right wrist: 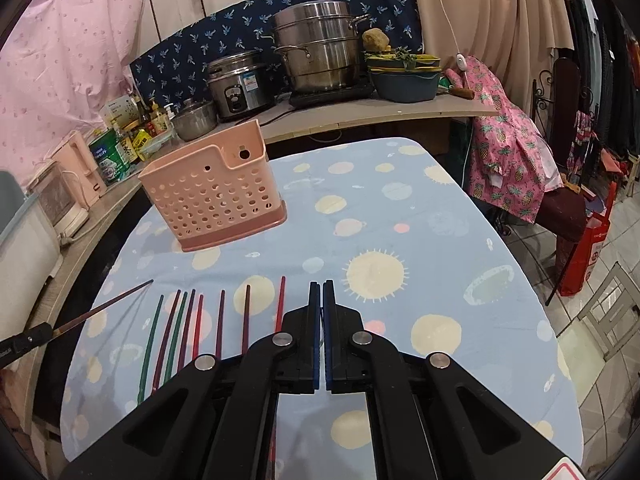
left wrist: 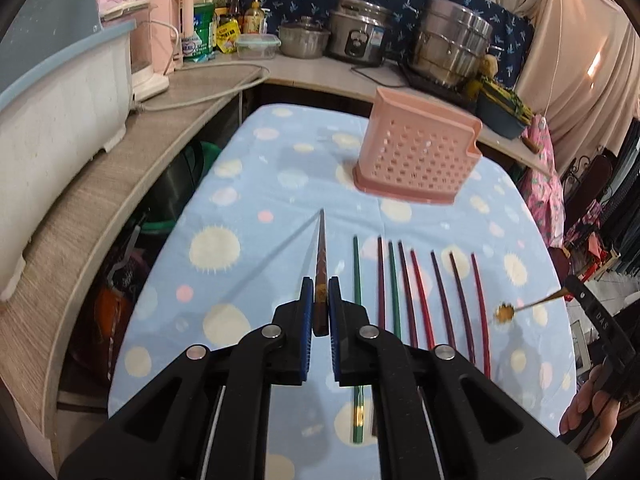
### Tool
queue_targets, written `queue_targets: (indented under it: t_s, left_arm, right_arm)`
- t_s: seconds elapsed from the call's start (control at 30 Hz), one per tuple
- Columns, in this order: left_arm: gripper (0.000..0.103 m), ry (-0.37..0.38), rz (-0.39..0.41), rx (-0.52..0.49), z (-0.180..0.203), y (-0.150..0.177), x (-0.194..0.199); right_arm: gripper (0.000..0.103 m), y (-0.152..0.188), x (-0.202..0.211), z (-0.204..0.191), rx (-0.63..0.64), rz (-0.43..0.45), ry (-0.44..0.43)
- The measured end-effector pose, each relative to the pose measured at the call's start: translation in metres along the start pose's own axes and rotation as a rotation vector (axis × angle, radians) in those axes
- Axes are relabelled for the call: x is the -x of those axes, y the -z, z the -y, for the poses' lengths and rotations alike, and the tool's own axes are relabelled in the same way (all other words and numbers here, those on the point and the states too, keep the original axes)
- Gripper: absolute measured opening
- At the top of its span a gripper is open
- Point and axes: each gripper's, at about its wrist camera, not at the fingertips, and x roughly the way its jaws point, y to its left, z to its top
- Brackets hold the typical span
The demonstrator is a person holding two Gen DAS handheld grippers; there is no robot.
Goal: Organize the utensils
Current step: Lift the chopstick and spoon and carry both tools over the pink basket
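**Chopstick held above a dotted cloth**

Blue dotted tablecloth (left wrist: pixel 248 184) is spread beneath both grippers. A dark brown, patterned chopstick (left wrist: pixel 321 264) is clamped by the left gripper (left wrist: pixel 320 300), tip forward. Right of it, green, purple and red chopsticks (left wrist: pixel 416 292) are laid side by side. The right gripper (right wrist: pixel 322 304) is closed; whether anything is held cannot be told from its own camera. A pink perforated holder (left wrist: pixel 416 156) is stood ahead.

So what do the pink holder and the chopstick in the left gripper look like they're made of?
The pink holder looks like moulded plastic with a matte finish: one even colour, rows of punched round holes, rounded edges. The chopstick clamped in the left gripper looks like dark lacquered wood or a glossy composite, brown with a mottled pattern and a gold band; which one can't be told from its look.
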Motion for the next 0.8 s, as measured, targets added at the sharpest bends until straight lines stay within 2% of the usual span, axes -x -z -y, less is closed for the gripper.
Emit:
queue_targets:
  t_s: [0.37,0.63,0.8]
  left_arm:
    - [0.007,-0.018,0.122,-0.024,0.007,-0.088,0.006]
    - [0.007,-0.011,0.215,-0.025,0.025,-0.157,0.018]
    - [0.007,0.013,0.324,-0.018,0.040,-0.203,0.045]
  right_arm:
    - [0.002,-0.060,-0.011,-0.012,-0.015,0.060,-0.062]
    - [0.002,-0.126,-0.033,-0.024,-0.058,0.103,-0.153]
    - [0.002,-0.163,-0.049,-0.036,-0.071,0.143,-0.192]
